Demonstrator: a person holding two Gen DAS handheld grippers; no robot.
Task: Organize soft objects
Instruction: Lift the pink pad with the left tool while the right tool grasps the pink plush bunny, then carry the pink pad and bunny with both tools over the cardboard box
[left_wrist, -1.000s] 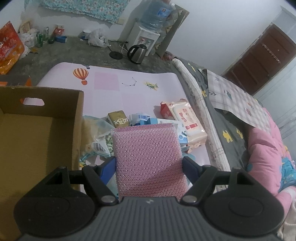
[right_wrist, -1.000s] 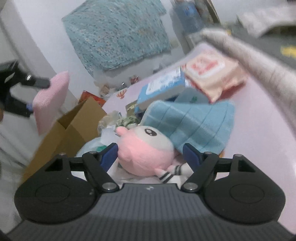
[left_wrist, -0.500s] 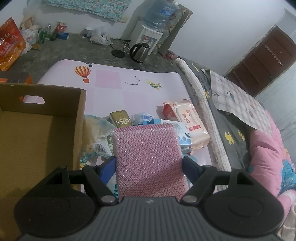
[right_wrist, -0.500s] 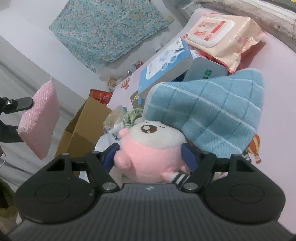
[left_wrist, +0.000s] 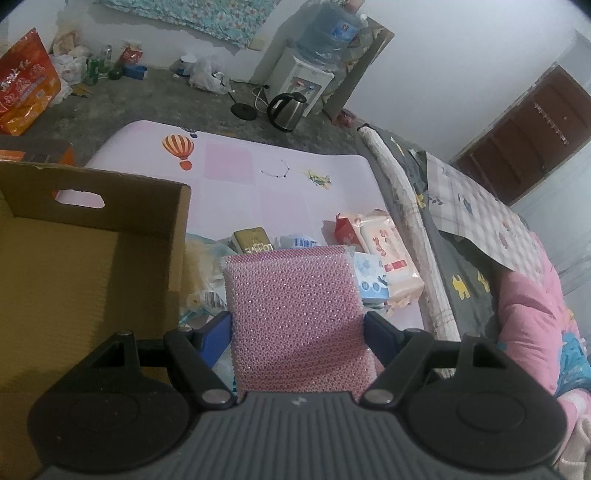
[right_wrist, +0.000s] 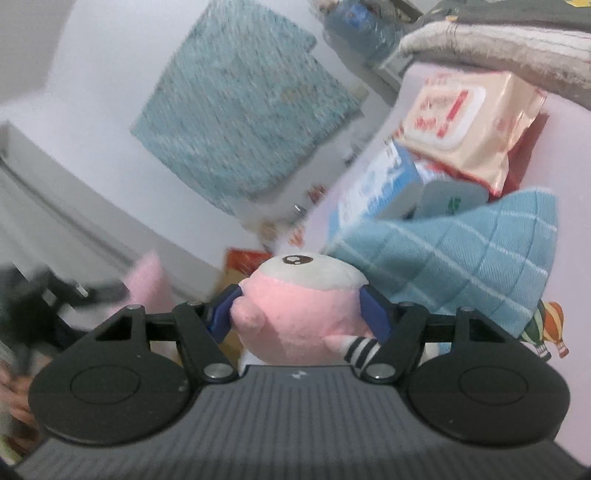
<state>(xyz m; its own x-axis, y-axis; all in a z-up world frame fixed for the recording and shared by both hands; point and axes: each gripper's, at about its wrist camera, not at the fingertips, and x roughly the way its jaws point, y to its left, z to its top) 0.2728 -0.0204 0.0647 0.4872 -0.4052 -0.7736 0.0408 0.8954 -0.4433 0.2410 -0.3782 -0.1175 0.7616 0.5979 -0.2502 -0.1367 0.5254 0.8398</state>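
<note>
My left gripper (left_wrist: 297, 326) is shut on a pink mesh sponge (left_wrist: 295, 310) and holds it in the air just right of an open cardboard box (left_wrist: 85, 266). My right gripper (right_wrist: 299, 312) is shut on a pink and white plush toy (right_wrist: 299, 295), lifted above the mat. A blue checked towel (right_wrist: 472, 258) lies on the mat just beyond the plush. The sponge and left gripper show blurred at the left of the right wrist view (right_wrist: 147, 284).
A pile of packets lies on the pink play mat (left_wrist: 266, 184): a wet wipes pack (left_wrist: 384, 247), a blue and white box (right_wrist: 373, 184), a gold box (left_wrist: 253, 240). A bed with bedding (left_wrist: 480, 236) borders the mat on the right. A kettle (left_wrist: 286, 110) stands on the floor beyond.
My right gripper has lifted and tilted with the plush, so the towel now lies farther below it. My left gripper has drifted slightly with the sponge, still beside the box.
</note>
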